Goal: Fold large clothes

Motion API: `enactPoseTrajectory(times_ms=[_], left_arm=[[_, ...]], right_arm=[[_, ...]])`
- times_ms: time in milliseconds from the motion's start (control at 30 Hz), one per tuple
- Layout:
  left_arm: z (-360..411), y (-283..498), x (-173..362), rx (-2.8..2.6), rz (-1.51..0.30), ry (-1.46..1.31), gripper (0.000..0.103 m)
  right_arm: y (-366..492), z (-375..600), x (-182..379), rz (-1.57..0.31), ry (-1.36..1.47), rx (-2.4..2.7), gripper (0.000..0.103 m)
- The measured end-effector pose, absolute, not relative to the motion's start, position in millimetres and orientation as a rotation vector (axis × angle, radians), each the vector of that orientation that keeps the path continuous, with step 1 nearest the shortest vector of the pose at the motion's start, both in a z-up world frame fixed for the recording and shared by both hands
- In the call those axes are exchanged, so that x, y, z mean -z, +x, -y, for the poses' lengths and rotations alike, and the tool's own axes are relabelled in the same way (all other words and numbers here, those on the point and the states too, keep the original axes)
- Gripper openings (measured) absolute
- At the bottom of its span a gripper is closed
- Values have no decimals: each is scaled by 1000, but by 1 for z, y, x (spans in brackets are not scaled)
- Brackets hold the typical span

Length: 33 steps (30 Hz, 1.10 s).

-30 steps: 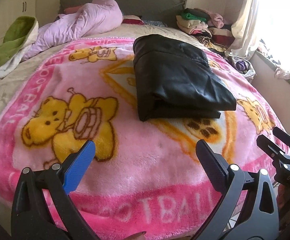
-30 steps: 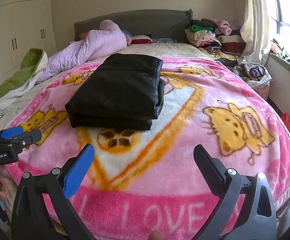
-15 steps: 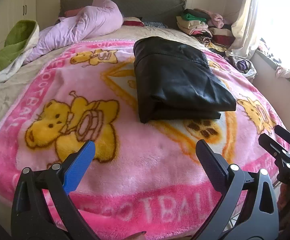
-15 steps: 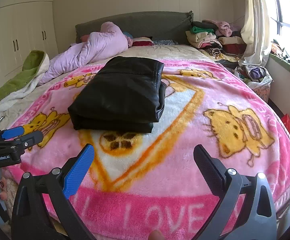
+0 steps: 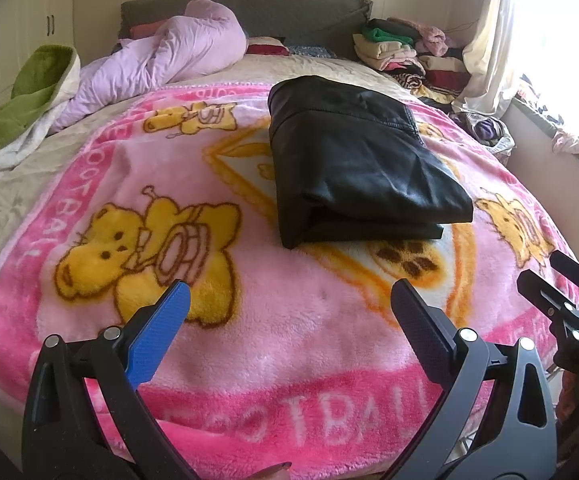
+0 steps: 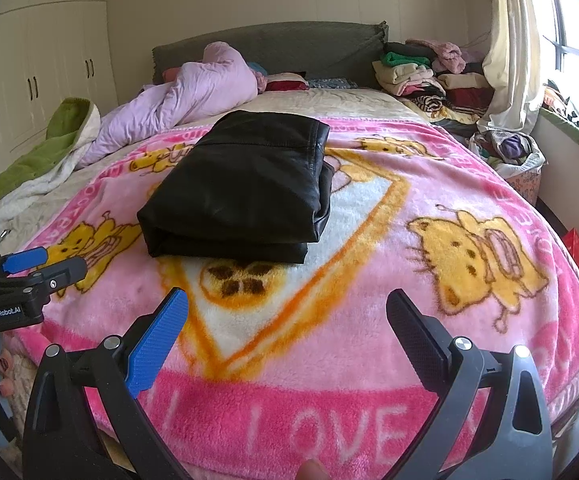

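Note:
A black leather-like garment (image 5: 353, 168) (image 6: 245, 184) lies folded into a thick rectangle in the middle of the pink cartoon blanket (image 5: 249, 320) (image 6: 429, 184). My left gripper (image 5: 287, 300) hovers open over the blanket's near edge, well short of the garment, nothing between its fingers. My right gripper (image 6: 287, 308) is also open and empty, near the foot of the bed. Each gripper shows in the other's view: the right one (image 5: 561, 284) at the right edge, the left one (image 6: 37, 264) at the left edge.
A lilac duvet (image 6: 185, 96) and a green-and-white blanket (image 6: 45, 152) are bunched at the bed's far left. Stacks of folded clothes (image 6: 429, 72) sit by the grey headboard (image 6: 289, 44). A clothes-filled basket (image 6: 509, 152) and curtain (image 6: 509, 40) stand at right; wardrobes (image 6: 49, 60) at left.
Both grippers have pulled back slightly and tilted, so the garment sits a little farther off and lower in each view. The garment has not moved. Both stay open.

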<state>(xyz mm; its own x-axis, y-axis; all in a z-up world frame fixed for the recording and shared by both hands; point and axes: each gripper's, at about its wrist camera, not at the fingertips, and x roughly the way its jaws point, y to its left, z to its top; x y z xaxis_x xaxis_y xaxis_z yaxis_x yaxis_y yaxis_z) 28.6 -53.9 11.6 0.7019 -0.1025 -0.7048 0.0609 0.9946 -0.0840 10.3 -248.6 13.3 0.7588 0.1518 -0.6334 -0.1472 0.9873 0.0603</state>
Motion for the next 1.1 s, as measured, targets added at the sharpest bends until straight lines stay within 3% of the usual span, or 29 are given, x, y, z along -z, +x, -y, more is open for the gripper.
enactPoseTrajectory(times_ms=[1100], left_arm=[[48, 28, -11, 66, -784, -31, 94]], right_arm=[[7, 259, -7, -706, 38, -75, 99]])
